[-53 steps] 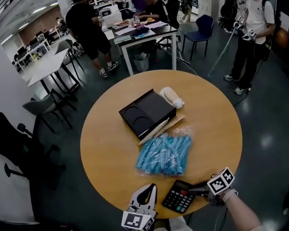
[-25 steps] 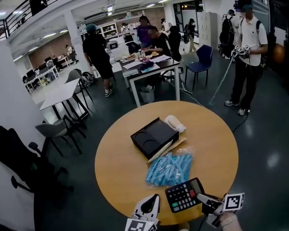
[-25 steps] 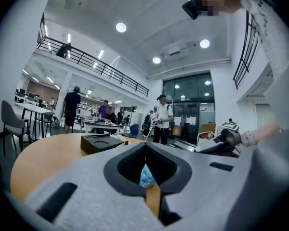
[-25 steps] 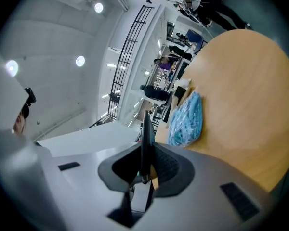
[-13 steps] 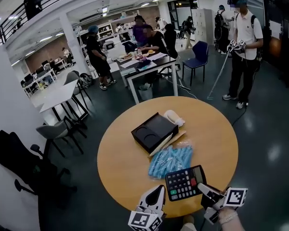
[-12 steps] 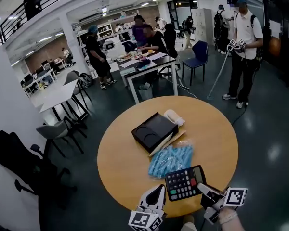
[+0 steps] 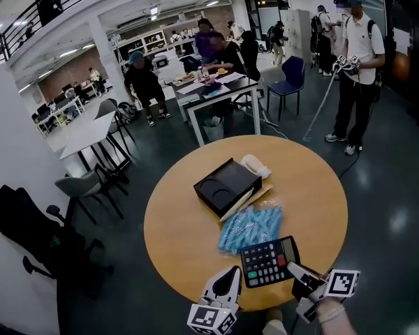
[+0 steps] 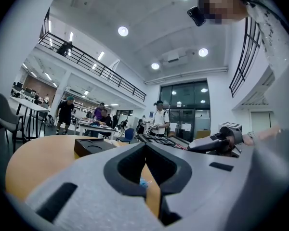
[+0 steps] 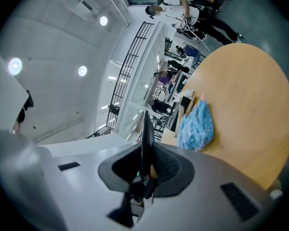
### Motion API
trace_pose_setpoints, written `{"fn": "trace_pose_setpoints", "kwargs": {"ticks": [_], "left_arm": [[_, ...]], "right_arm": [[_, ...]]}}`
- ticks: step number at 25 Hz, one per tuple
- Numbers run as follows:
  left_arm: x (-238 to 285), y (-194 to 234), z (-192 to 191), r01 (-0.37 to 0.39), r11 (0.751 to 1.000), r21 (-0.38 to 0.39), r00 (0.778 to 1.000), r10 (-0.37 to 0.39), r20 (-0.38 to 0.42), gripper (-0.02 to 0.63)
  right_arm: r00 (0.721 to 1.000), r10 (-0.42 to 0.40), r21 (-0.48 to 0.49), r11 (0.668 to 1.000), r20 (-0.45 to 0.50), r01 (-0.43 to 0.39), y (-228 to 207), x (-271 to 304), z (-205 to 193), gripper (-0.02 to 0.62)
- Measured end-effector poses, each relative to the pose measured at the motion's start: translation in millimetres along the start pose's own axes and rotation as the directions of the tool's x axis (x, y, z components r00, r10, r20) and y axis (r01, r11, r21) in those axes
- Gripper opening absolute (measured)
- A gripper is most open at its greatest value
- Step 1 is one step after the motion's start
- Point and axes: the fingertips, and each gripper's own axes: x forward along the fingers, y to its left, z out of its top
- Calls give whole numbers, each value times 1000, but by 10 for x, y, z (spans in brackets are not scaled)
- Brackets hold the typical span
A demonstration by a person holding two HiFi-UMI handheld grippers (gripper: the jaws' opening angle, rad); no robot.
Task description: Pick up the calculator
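Now right hand-held gripper point(image 7: 292, 266) clamps calculator point(image 7: 267, 261); left hand-held gripper point(image 7: 231, 271) closed; bag point(image 7: 243, 237) holds blue tubes point(image 7: 255, 222).

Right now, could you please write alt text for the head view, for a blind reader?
The right gripper grips a black calculator by its edge over a round wooden table. Farther back lie a blue packet and a black tray; the left gripper is shut, empty.
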Motion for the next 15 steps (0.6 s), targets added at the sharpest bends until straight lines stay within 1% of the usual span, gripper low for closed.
{"fn": "trace_pose_setpoints", "kwargs": {"ticks": [5, 9, 15], "left_arm": [[26, 6, -16, -1, 1000, -1, 1000, 1, -4, 8], [22, 88, -83, -12, 1000, 19, 1000, 12, -3, 8], [16, 110, -125, -12, 1000, 12, 1000, 13, -16, 8]], "right_arm": [[1000, -4, 4, 1000, 4, 4, 3, 0, 23, 58], [1000, -12, 16, 1000, 12, 11, 1, -35, 42, 58], [1000, -25, 14, 1000, 12, 25, -20, -63, 40, 58]]}}
